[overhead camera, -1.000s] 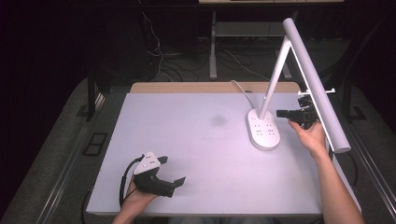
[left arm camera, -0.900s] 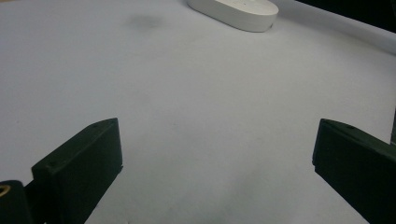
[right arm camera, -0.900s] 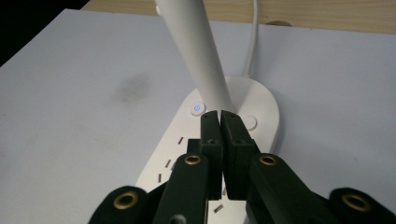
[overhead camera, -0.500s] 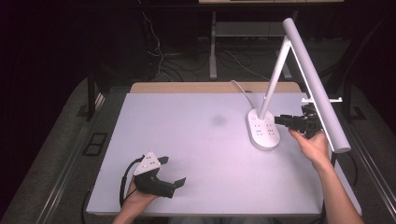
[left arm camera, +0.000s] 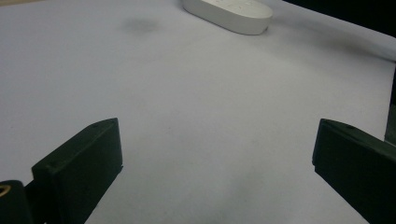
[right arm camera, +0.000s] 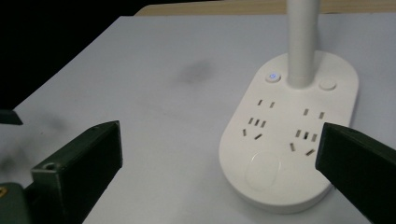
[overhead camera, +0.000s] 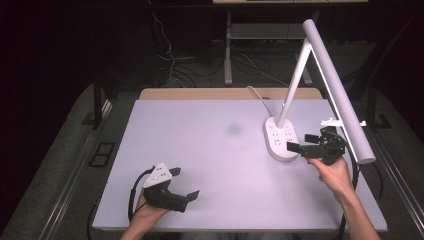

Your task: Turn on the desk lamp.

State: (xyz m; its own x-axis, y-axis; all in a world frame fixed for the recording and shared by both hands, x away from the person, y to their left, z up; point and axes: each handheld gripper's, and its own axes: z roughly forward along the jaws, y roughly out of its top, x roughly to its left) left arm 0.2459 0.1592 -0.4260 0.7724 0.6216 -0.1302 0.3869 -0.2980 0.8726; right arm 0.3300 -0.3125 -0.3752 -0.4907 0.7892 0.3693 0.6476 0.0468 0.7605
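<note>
A white desk lamp stands at the table's right, its oval socket base carrying a slanted post and a long bar head. My right gripper is open just right of the base's near end, under the bar head. In the right gripper view the base lies ahead between the wide jaws of that gripper, with a blue-lit button beside the post. My left gripper rests open at the table's near left, nothing between its fingers; the left gripper view has the base far off.
The pale table top has a faint dark smudge left of the lamp base. A white cord runs from the base over the back edge. Cables and a stand's legs lie on the dark floor behind.
My right gripper has moved toward the near edge and a little left, closing on the lamp base's near end. The left gripper has stayed put.
</note>
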